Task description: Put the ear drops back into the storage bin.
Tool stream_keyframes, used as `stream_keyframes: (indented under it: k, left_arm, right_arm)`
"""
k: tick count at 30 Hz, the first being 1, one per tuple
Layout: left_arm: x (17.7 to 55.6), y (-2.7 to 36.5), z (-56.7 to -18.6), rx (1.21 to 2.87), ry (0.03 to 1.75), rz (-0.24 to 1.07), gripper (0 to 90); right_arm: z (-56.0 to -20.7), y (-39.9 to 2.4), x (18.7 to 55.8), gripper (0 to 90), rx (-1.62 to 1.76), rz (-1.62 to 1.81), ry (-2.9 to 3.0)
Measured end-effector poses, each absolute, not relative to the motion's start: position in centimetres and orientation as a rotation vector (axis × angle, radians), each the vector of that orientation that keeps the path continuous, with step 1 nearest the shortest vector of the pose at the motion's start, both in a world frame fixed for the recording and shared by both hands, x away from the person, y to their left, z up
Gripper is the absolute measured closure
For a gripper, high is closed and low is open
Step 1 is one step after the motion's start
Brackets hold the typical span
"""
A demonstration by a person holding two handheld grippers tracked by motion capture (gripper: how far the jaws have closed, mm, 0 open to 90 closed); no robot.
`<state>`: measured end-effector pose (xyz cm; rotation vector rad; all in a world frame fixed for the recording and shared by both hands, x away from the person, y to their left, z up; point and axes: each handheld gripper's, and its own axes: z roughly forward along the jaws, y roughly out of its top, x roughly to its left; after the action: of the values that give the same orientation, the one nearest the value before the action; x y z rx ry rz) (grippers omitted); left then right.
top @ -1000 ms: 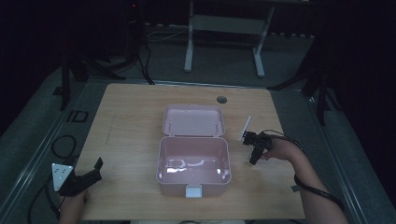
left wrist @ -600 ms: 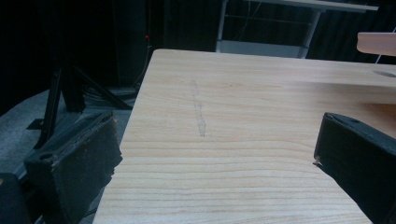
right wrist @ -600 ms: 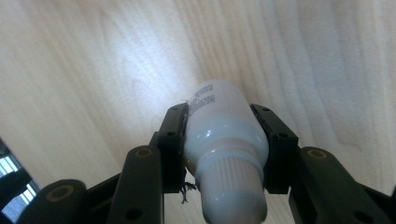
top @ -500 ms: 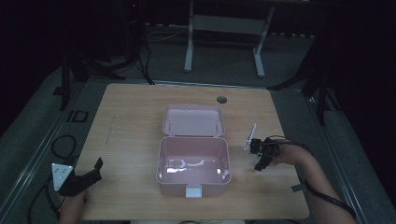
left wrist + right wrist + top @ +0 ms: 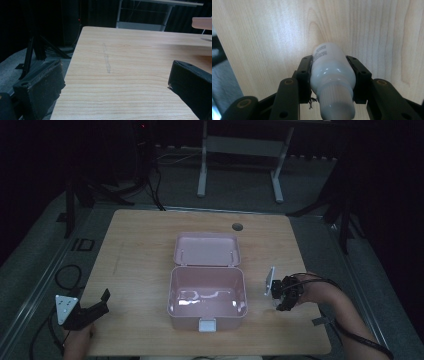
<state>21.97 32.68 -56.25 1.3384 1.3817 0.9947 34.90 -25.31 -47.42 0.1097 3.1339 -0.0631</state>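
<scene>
The right gripper (image 5: 333,82) is clenched on a white bottle (image 5: 332,75), just right of the open pink box (image 5: 206,292); the left gripper (image 5: 115,87) gapes, released.

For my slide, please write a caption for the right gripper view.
Right gripper clamps a white bottle above the wooden table.

Dark room, grey floor (image 5: 320,185), wooden table (image 5: 140,265)

The white bottle (image 5: 332,80) bears small grey print (too blurred to read).
</scene>
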Motion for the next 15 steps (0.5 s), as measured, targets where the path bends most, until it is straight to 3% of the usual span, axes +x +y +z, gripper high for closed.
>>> stream_keyframes:
  k: [15]
  left_arm:
    - [22.0,32.7,-56.2,1.337,1.383,0.993,0.4]
  right_arm:
    - [-46.6,-22.9,32.2,59.6,-0.175,-0.108,3.130]
